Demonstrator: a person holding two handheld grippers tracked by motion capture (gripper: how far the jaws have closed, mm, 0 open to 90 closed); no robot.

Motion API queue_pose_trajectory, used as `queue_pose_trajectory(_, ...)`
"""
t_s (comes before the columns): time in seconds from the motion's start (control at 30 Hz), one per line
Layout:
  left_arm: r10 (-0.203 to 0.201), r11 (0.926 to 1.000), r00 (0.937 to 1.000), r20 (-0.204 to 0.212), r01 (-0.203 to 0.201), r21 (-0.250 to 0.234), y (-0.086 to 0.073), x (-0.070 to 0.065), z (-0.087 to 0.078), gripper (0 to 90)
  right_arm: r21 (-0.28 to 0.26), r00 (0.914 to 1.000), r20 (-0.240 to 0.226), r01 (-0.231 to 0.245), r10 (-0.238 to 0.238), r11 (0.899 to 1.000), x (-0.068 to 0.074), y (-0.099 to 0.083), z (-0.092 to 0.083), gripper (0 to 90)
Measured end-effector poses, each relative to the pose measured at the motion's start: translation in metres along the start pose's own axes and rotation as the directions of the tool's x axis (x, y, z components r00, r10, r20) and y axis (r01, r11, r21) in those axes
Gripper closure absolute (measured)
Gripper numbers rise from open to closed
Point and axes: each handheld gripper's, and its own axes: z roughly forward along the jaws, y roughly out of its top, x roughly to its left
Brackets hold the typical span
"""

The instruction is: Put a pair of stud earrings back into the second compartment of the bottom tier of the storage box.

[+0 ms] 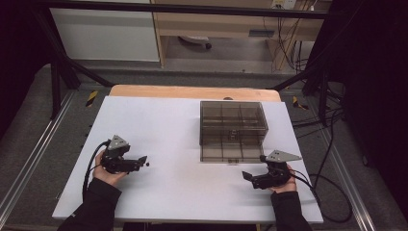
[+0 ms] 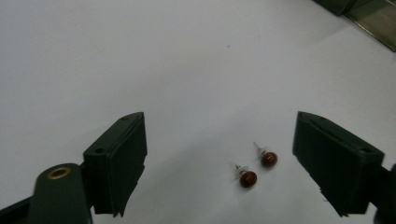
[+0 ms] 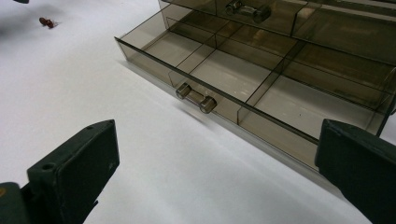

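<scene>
Near the tabletop's (image 1: pixel 159 202) front edge, two hand-held grippers lay low over the white surface, one toward each front corner. The left hand-held gripper (image 2: pixel 219 163) had its jaws apart with nothing pressed between them; a pair of small reddish-brown stud earrings (image 2: pixel 258 168) lay on the bare surface inside the gap, closer to one jaw, their thin posts angled up and away. The right hand-held gripper (image 3: pixel 217 177) also stood with jaws wide apart and empty, pointed at the pulled-out drawer (image 3: pixel 261 93) of a smoky clear plastic organizer box (image 1: pixel 233 130), which stood beyond it toward the back right of the tabletop. The drawer's divided compartments looked bare, its small bar handle (image 3: pixel 196 98) facing forward. The studs appeared very light, hard and round-headed, so likely to skid or roll under a pad; the ball heads offered the surest hold, since the fine posts could bend.
</scene>
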Motion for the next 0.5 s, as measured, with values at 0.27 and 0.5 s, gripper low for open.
queue_pose_trajectory(0.27,-0.015,0.9995,0.9999,-0.006,0.015,0.028,-0.0059,-0.0046,0.0003,32.7,0.0,1.0,0.002,-0.004,0.004,1.0,-0.0002,-0.0004,-0.0012,0.4)
queue_pose_trajectory(0.5,-0.019,0.9984,0.9998,-0.004,0.019,0.054,-0.0098,-0.0094,-0.0013,42.7,0.003,1.0,0.001,-0.003,0.003,1.0,0.0,-0.0007,-0.0001,0.5)
